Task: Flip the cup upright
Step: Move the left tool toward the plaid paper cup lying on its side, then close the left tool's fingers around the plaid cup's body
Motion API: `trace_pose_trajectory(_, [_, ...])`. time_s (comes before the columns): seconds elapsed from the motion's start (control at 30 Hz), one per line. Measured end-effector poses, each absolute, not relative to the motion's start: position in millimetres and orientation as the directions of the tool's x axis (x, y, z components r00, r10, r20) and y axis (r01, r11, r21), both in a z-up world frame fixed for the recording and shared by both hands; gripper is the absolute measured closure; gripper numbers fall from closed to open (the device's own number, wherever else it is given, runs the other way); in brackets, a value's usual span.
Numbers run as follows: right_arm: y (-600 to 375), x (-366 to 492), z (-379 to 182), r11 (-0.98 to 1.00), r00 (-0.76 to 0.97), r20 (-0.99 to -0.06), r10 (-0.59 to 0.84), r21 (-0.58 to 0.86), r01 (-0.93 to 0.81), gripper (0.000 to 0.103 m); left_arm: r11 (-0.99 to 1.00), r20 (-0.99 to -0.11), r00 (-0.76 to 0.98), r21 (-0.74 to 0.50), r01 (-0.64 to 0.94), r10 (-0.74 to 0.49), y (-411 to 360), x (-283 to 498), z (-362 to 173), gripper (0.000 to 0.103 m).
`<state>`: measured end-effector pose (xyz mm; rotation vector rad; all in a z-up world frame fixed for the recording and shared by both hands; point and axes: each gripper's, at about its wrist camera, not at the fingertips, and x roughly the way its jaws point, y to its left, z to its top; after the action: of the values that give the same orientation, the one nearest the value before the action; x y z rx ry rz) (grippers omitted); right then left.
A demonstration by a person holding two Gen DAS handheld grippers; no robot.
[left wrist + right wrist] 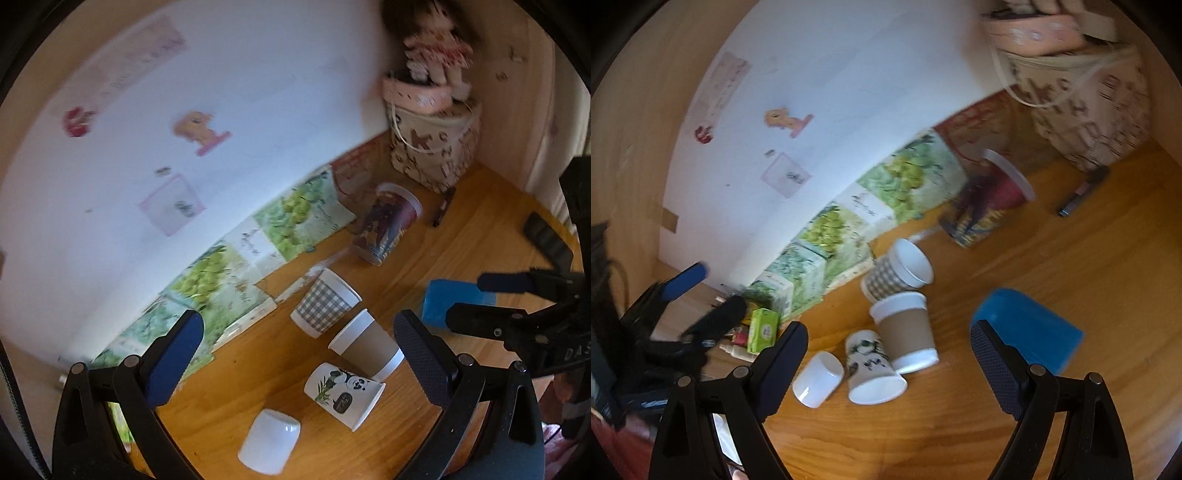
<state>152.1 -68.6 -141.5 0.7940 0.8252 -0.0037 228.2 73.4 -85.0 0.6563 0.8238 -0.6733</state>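
Wooden and honey-coloured, the table (461,236) carries a loose row of cups. Nearest the left gripper (299,354) a plain white cup (269,446) is seen mouth-down on its rim. Just beyond it, a panda-printed cup (343,393) lies tipped over, and behind that a brown-sleeved cup (369,347) and a grey checked cup (325,308) are seen on their sides, close together; whether they touch cannot be told. Farther back a tall printed cup (384,225) leans toward the wall, with a dark pen (443,206) beside it and a patterned fabric basket (432,147) in the corner. A blue cup (436,302) lies on its side to the right of the row, apart from the others.

The left gripper's fingers (177,354) are spread wide and nothing is held between them; the cups are framed in the gap but are not touched. The right gripper (890,369) is likewise opened wide and is empty, its fingers (997,373) hanging above the table, with the blue cup (1030,332) just behind the right-hand finger. From that view the white cup (818,384), the panda cup (871,373) and the brown-sleeved cup (907,336) are seen clustered between the fingers. Boxes printed with green fruit (827,236) are lined along the wall.
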Motion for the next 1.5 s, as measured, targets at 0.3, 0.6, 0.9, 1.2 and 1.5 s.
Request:
trace_pose_trajectory(0.3, [-61, 185, -154, 0.8, 0.713, -0.642, 0.282, 0.568, 0.194, 0.013, 0.567, -0.896, 0.362, 0.164, 0.807, -0.256, 54, 272, -136, 0.0])
trace_pose_trajectory(0.6, [-50, 201, -192, 0.861, 0.687, -0.677, 0.262, 0.486, 0.151, 0.013, 0.551, -0.937, 0.301, 0.159, 0.819, -0.178, 36, 302, -191, 0.0])
trace_pose_trajectory(0.9, [-45, 207, -215, 0.846, 0.676, -0.687, 0.267, 0.503, 0.178, 0.013, 0.524, -0.956, 0.267, 0.167, 0.835, -0.121, 20, 310, -226, 0.0])
trace_pose_trajectory(1.2, [-40, 209, -216, 0.856, 0.678, -0.695, 0.237, 0.479, 0.193, 0.013, 0.548, -0.976, 0.204, 0.132, 0.826, -0.073, 8, 325, -254, 0.0])
trace_pose_trajectory(1.5, [-41, 212, -216, 0.863, 0.679, -0.701, 0.218, 0.463, 0.201, 0.013, 0.621, -0.996, 0.062, 0.012, 0.784, -0.06, 9, 350, -274, 0.013])
